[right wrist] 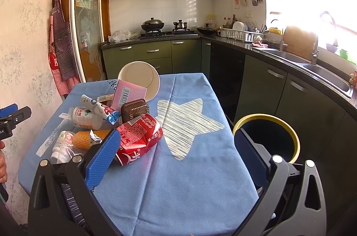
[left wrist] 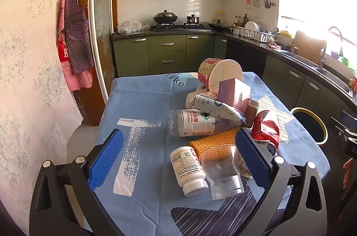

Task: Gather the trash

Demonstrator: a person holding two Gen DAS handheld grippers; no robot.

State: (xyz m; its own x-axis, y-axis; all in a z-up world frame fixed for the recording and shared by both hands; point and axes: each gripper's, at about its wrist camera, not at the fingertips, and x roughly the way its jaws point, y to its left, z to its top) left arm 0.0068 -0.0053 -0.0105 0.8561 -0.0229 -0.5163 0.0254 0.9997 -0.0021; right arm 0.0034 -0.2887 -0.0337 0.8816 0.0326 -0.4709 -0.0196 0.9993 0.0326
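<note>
The left gripper hangs with its blue fingers spread wide, and low in the frame between them lie a white supplement bottle on its side and a clear plastic cup, neither one touched. Just past these, toward the frame's centre, an orange mesh sleeve, a water bottle, a pink box and a tipped paper bowl pile together. The right gripper is equally wide apart and empty; a crushed red cola can lies just beside its left finger, at the inner side, though I cannot tell whether they touch. Everything rests on a desk under a blue cloth with a pale star. A yellow-rimmed bin stands at the lower right, beside the desk, and green kitchen cabinets fill the background.
</note>
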